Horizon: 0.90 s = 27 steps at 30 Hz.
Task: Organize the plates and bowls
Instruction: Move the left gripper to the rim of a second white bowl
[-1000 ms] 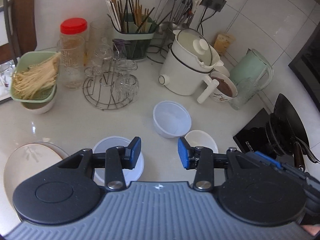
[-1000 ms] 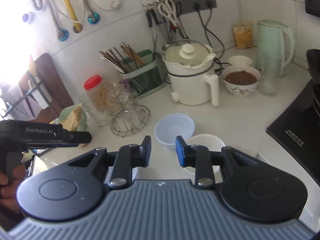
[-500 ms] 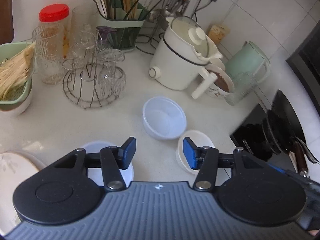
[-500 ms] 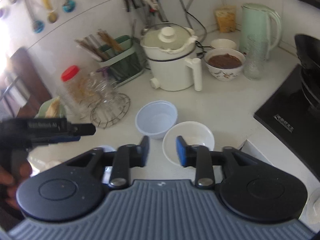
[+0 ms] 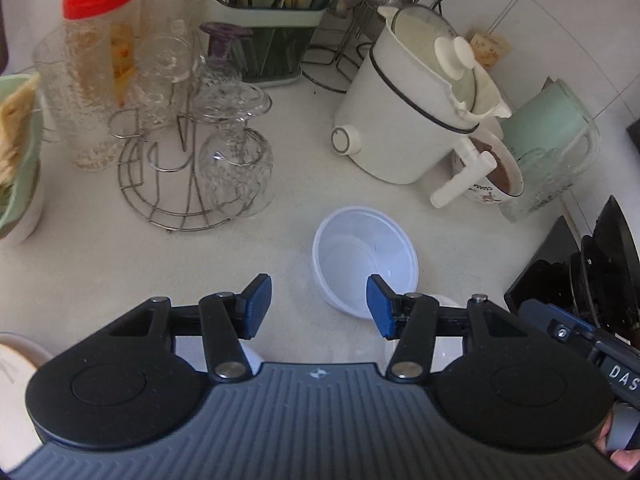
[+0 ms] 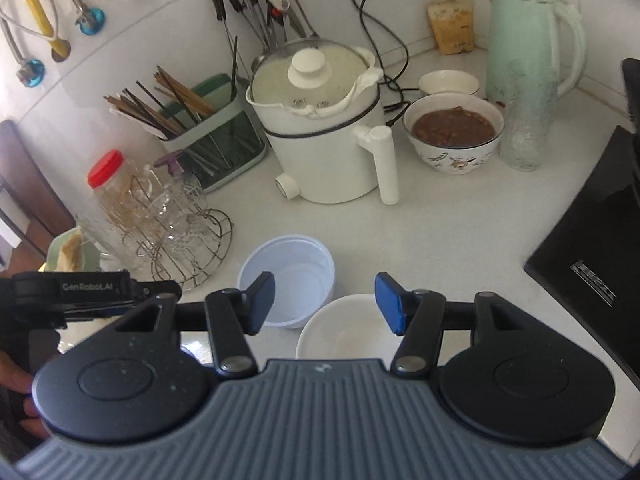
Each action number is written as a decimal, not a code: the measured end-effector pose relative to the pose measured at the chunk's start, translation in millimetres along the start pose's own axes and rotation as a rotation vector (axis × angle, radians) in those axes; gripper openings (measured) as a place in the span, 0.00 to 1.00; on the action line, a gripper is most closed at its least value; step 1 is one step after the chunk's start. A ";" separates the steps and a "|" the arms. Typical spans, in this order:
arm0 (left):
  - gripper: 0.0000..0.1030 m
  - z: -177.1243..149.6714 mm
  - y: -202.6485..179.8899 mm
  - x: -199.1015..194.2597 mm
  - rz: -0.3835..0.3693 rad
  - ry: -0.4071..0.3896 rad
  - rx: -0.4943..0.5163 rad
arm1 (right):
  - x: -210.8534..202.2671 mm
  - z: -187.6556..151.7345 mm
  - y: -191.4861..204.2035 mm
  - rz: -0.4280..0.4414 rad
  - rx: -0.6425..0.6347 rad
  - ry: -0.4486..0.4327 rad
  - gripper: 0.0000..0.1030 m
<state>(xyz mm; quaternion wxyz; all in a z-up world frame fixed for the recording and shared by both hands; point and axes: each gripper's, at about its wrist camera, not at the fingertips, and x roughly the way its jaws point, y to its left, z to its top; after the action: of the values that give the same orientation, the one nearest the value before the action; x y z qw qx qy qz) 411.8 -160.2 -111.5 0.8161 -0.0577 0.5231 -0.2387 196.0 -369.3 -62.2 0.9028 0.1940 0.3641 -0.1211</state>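
Beyond the left gripper [image 5: 319, 306] a glass rack [image 5: 192, 168] is seen to its left and a white cooker [image 5: 412, 116] ahead to its right. A translucent bowl [image 5: 366, 262] sits on the counter [image 5: 100, 264] just ahead. Nothing is held: its jaws stand apart. The right gripper [image 6: 325, 304] is opening, empty, with a white bowl [image 6: 344, 332] beneath it. Since 1 second earlier, both bowls are closer.
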 end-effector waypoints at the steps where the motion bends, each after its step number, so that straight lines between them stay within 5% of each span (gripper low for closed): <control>1: 0.57 1.6 -1.5 5.2 0.001 0.007 -0.001 | 5.2 1.7 -0.8 0.001 -0.002 0.004 0.56; 19: 0.57 42.3 -7.4 89.9 0.015 0.107 0.049 | 107.2 12.4 -3.6 -0.018 0.011 0.101 0.54; 23: 0.56 42.6 -5.6 109.1 0.027 0.148 0.101 | 133.4 7.5 -1.7 -0.054 0.001 0.129 0.39; 27: 0.56 40.8 -3.6 117.8 0.016 0.175 0.125 | 152.0 3.3 -0.6 -0.032 0.021 0.164 0.35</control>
<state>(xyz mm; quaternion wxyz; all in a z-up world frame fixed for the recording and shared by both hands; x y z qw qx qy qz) 486.5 -222.7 -189.4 0.7713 0.0184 0.5768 -0.2683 305.1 -383.0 -167.2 0.8657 0.2071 0.4388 -0.1231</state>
